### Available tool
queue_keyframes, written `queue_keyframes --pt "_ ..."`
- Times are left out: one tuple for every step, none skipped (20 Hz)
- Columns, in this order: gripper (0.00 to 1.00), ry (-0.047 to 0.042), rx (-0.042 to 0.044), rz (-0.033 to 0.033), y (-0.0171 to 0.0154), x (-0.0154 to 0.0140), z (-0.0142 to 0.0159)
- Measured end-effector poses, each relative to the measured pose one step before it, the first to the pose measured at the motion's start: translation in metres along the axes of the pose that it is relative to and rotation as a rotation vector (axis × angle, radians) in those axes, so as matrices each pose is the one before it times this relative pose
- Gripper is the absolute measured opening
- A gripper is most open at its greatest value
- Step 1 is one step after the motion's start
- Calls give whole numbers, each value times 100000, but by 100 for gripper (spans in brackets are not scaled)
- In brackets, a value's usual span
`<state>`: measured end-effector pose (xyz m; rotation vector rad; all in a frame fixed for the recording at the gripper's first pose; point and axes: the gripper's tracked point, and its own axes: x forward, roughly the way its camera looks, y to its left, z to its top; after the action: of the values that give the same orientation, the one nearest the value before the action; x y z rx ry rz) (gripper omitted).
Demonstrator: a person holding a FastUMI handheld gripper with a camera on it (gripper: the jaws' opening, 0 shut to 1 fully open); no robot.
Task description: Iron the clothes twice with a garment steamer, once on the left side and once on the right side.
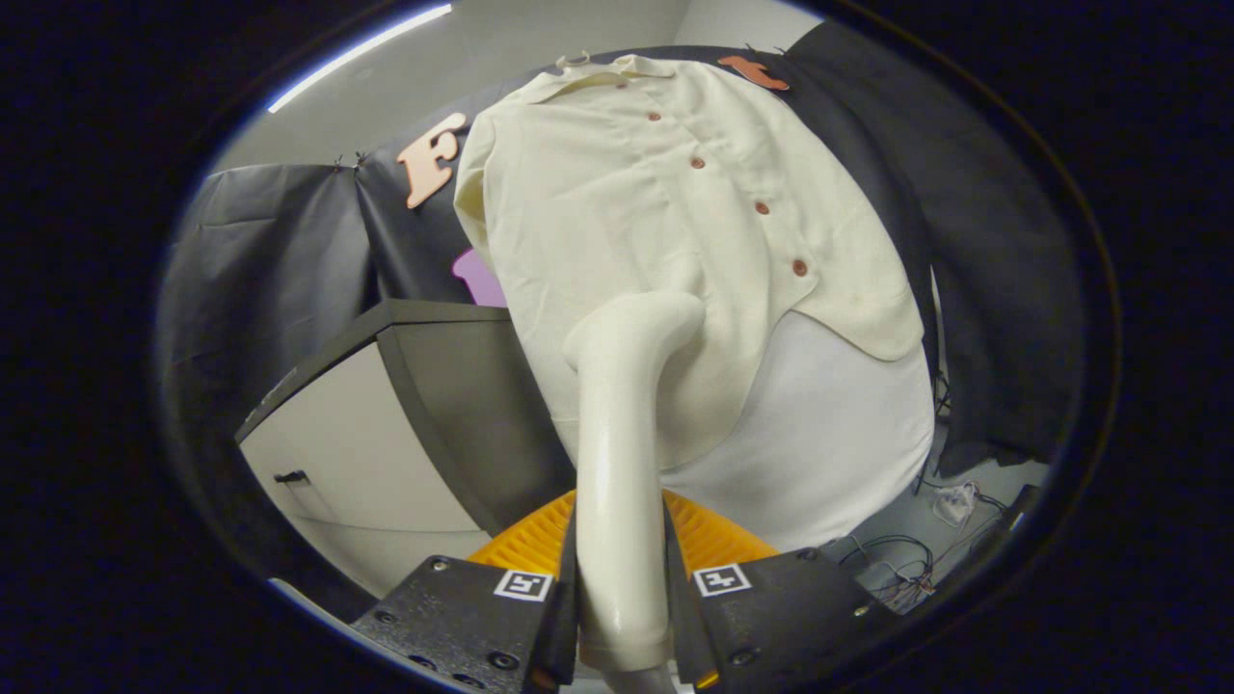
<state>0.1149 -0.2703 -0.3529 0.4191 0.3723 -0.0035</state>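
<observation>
Cream shirt [675, 222] with reddish-brown buttons [762, 207]; below shirt, white board cover [829, 434]; over shirt's lower hem, glossy ivory steamer [617, 463]; left of shirt, cabinet [366, 434] with white door and dark grey top.

place: recording booth, lab-like | walls: black cloth [964, 241] hung all round, pale ceiling with a light strip [357, 53] at upper left | furniture: white cabinet [357, 463] with dark top at lower left | floor: loose cables [897, 569] and a plug at lower right | shirt [665, 212] hung on a white board [819, 443] at centre
</observation>
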Motion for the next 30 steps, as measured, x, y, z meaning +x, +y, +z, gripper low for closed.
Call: queue_keyframes --pt "39 137 -422 -363 -276 -511 32" --pt "39 -481 115 -372 -267 -521 301" --pt "39 377 -163 -521 -375 -539 232" --pt "38 -279 -390 -889 -385 -592 442" --pt "38 -1129 -517 -1296 -462 -529 593" --pt "38 -1066 269 -988 -301 -543 668" --pt "38 -1205 1391 -367 -204 -703 856" --pt "38 -821 1307 -99 -105 -519 842" --pt "38 -1444 801 -475 -27 -583 963" --pt "38 -1685 -433 -832 -80 -444 1240" --pt "38 -2063 -689 -856 -103 -472 1329" --pt "38 -1927 -499 -609 -36 -388 1397" --pt "37 -1907 -226 -179 114 -509 1511" --pt "37 -2149 -411 88 191 -356 1671" --pt "37 -1670 -1713 51 104 -416 1589" --pt "37 -1466 -1858 -549 120 -209 1553" --pt "37 -2027 -2259 -958 -174 -122 1527" --pt "37 -2124 -1905 -926 -44 -7 1544" --pt "37 -2065 -743 -526 144 19 1423" --pt "37 -1852 -635 82 97 173 1475" --pt "37 -1797 -406 -205 190 287 1243" --pt "37 -2337 -833 -690 16 293 1355" --pt "37 -2881 -678 -801 -49 515 1483" --pt "37 -2232 -643 -566 -28 542 1252" --pt "37 -2140 329 -429 52 417 1139" --pt "37 -1605 420 -69 116 588 973" --pt "37 -1527 87 -296 -72 570 836" --pt "37 -886 -1042 -442 -167 606 651" --pt "37 -373 -2498 -416 -94 695 283" --pt "37 -389 -2004 -791 -327 764 273"
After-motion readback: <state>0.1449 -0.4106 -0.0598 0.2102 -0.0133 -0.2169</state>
